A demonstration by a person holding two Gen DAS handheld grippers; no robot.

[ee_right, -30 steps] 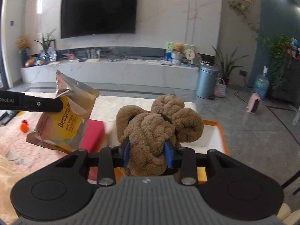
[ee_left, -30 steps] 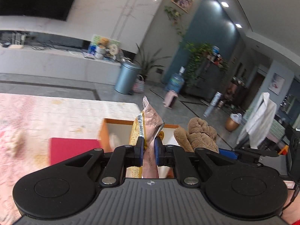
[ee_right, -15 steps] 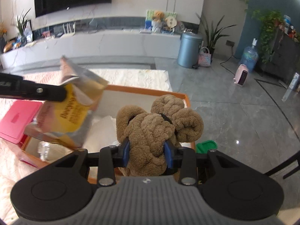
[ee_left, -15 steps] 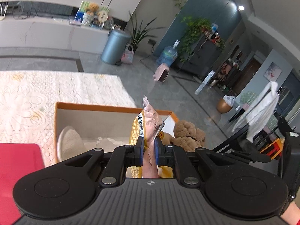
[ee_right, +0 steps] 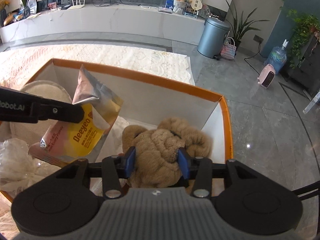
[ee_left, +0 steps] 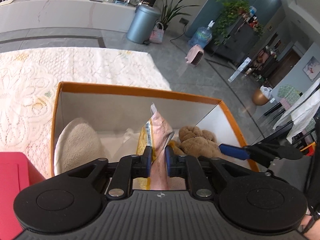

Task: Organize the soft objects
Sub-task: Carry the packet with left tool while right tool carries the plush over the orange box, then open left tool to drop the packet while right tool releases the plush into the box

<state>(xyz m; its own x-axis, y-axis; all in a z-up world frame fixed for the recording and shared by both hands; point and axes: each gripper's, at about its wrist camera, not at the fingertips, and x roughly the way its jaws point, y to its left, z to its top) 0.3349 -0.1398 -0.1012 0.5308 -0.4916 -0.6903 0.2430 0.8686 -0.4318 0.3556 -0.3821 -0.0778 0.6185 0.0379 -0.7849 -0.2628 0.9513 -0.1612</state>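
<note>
Over the orange-rimmed white cardboard box (ee_left: 138, 92) I hold two things side by side: my left gripper (ee_left: 158, 154) carries the yellow and pink foil snack pouch (ee_right: 88, 120), my right gripper (ee_right: 156, 160) the brown fuzzy plush toy (ee_right: 166, 140) to its right. In the box's left end lies a cream fleece slipper (ee_left: 78, 140); crumpled clear plastic wrap (ee_right: 14, 158) sits nearer me. The box rests on a white lace cloth (ee_left: 80, 64), a red flat box (ee_left: 12, 172) to its left.

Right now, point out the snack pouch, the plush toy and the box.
snack pouch (ee_right: 91, 128), right wrist view, on its yellow printed front.
plush toy (ee_right: 160, 150), right wrist view, on the brown fur between the fingers.
box (ee_left: 136, 91), left wrist view, on its orange far rim.
</note>
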